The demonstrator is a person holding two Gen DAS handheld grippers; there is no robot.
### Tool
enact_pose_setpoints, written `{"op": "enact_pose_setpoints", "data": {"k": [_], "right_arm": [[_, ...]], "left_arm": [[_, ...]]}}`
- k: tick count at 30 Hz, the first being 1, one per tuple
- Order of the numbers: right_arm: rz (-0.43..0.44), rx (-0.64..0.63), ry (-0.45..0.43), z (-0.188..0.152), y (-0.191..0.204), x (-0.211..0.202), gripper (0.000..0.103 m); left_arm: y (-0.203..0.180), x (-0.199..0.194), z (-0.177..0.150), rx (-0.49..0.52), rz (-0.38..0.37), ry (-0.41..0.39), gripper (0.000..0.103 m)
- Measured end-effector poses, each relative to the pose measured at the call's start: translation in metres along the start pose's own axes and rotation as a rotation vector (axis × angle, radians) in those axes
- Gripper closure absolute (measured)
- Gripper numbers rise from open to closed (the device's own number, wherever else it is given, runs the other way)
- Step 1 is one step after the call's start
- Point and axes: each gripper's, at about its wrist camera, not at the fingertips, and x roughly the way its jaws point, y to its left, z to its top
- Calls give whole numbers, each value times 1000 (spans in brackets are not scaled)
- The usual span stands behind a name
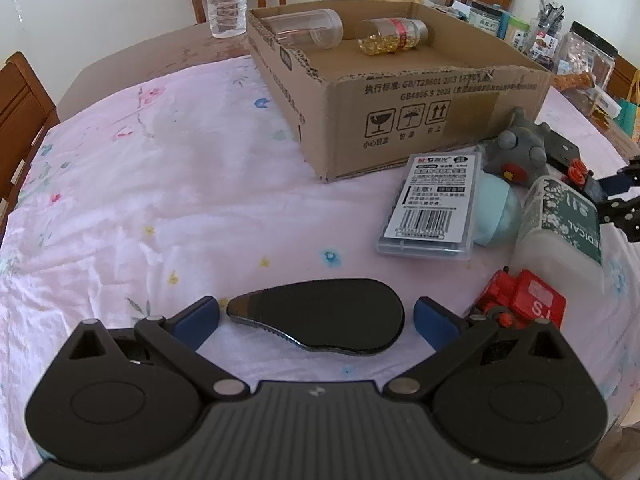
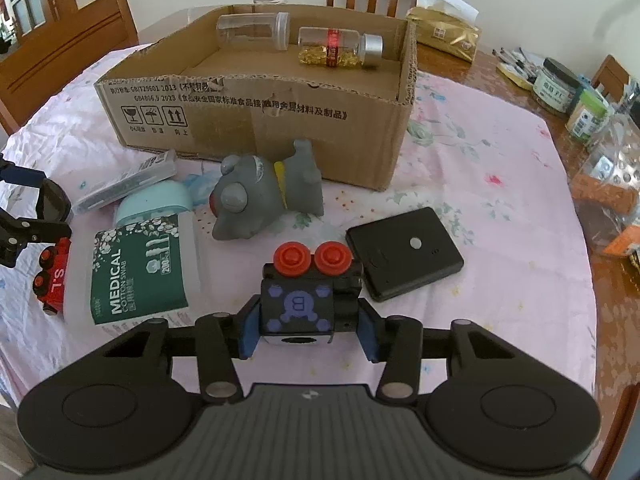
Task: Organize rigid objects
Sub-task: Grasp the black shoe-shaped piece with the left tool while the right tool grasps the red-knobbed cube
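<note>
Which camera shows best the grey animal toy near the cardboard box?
The right wrist view: the grey animal toy lies whole and near the middle, before the cardboard box. The left wrist view shows it small at the right, mostly its head.

Left gripper [image 1: 316,316] gapes; right gripper [image 2: 307,332] seemingly clamped, both angled down.

You have a water bottle [image 1: 225,0], wooden chairs [image 2: 68,48] and lidded jars [image 2: 557,84] standing beyond the floral tablecloth [image 1: 160,184].

Both wrist views look steeply down, close over the table — sharing the cardboard box [image 1: 400,92] [image 2: 256,120].
</note>
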Motion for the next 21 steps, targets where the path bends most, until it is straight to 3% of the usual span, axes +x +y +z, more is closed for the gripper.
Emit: {"op": "enact_pose_setpoints", "data": {"k": [12,18,21], "right_arm": [[0,-9,-14,4,-5,4,48],[4,-27,-22,4,-5,6,48],[6,-36,-24,5,-4,6,48]], "left_arm": [[2,-1,-3,3,-11,-13,2],[0,-3,-4,-27,10,-33,6],[1,-4,-3,-27,10,-44,13]]}}
